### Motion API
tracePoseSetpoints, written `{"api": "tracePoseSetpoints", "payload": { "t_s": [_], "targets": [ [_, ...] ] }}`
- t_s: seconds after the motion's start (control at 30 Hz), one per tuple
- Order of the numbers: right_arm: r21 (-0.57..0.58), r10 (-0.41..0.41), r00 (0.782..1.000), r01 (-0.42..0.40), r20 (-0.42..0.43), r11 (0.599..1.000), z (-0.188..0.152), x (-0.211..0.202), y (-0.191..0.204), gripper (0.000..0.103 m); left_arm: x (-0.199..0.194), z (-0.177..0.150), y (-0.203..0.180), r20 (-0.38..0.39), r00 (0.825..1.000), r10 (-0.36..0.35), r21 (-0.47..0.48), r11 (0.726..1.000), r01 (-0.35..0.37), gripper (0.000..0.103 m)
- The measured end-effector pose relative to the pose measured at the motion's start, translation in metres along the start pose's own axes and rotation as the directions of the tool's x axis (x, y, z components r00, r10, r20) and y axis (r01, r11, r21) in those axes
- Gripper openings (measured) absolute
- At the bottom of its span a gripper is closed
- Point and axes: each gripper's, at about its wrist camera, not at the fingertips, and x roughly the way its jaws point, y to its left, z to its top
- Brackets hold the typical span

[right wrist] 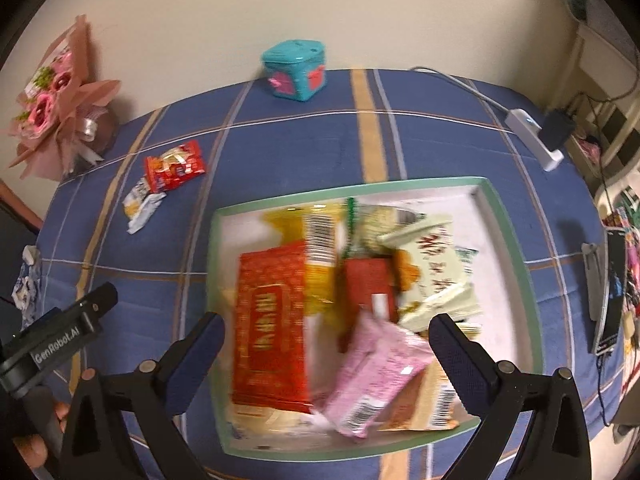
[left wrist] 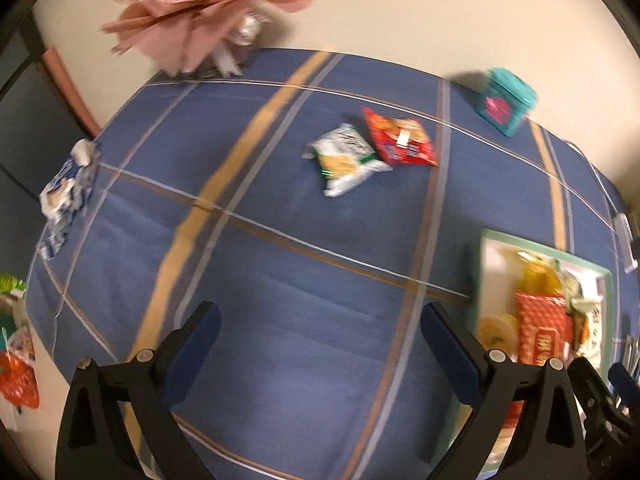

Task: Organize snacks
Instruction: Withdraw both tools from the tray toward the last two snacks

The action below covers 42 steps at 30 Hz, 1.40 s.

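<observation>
My right gripper [right wrist: 328, 356] hangs open over a green-rimmed white tray [right wrist: 352, 187] that holds several snack packets. Among them are a big red packet [right wrist: 272, 328] and a pink packet [right wrist: 376, 376]; the pink one lies below the spread jaws, and neither pad touches it. My left gripper [left wrist: 320, 344] is open over bare blue cloth, nothing between its fingers. Ahead of it lie a white-green packet [left wrist: 346, 158] and a red packet [left wrist: 400, 140], side by side. The tray [left wrist: 486, 276] sits to its right. The left gripper [right wrist: 72, 328] also shows at the right wrist view's left edge.
A blue plaid cloth [left wrist: 280, 280] covers the table. A teal box [right wrist: 294, 70] and a pink bouquet [right wrist: 52, 108] stand at the far edge by the wall. A crumpled blue-white packet [left wrist: 68, 188] lies at the left edge. A power strip [right wrist: 532, 140] lies at the right.
</observation>
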Motion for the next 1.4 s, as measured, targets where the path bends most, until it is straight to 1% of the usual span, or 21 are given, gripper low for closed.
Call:
{"api": "tracePoseSetpoints", "payload": {
  "t_s": [0.17,0.3,0.47,0.7,0.8,0.93,1.1,1.23,1.4],
  "targets": [
    [-0.043,0.013,1.0,-0.013,0.005,0.999,-0.002,0.004,0.026,0.103,0.002,0.006,0.035,0.005,1.0,0.03,-0.063,0.998,-0.029,0.1],
    [-0.081,0.017,1.0,-0.017,0.003,0.997,-0.005,0.008,0.048,0.103,0.005,0.01,0.058,0.002,0.999,0.034,-0.104,0.994,-0.034,0.1],
    [-0.117,0.053,0.999,-0.054,-0.011,0.992,-0.009,0.014,0.076,0.103,0.009,0.013,0.086,-0.002,0.999,0.045,-0.146,0.988,-0.045,0.1],
    [-0.171,0.093,0.996,-0.093,-0.012,0.981,-0.012,0.022,0.115,0.103,0.014,0.015,0.114,-0.005,0.999,0.05,-0.187,0.981,-0.05,0.1],
    [-0.183,0.099,0.995,-0.098,-0.006,0.978,-0.012,0.026,0.126,0.103,0.02,0.016,0.12,-0.018,0.999,0.049,-0.199,0.979,-0.051,0.1],
    [-0.191,0.11,0.994,-0.105,0.018,0.976,-0.008,0.029,0.134,0.103,0.025,0.023,0.123,-0.018,0.999,0.032,-0.202,0.979,-0.035,0.1],
    [-0.209,0.073,0.996,-0.061,0.048,0.976,-0.002,0.034,0.139,0.103,0.031,0.033,0.124,-0.01,1.0,0.008,-0.22,0.975,-0.01,0.1],
    [-0.219,0.072,0.994,-0.054,0.077,0.974,0.006,0.035,0.142,0.103,0.035,0.042,0.12,-0.002,1.0,-0.002,-0.215,0.977,0.002,0.1],
    [-0.233,0.049,0.996,-0.031,0.069,0.972,0.013,0.044,0.146,0.103,0.038,0.053,0.111,0.015,0.999,-0.041,-0.218,0.975,0.043,0.1]
  ]
}}
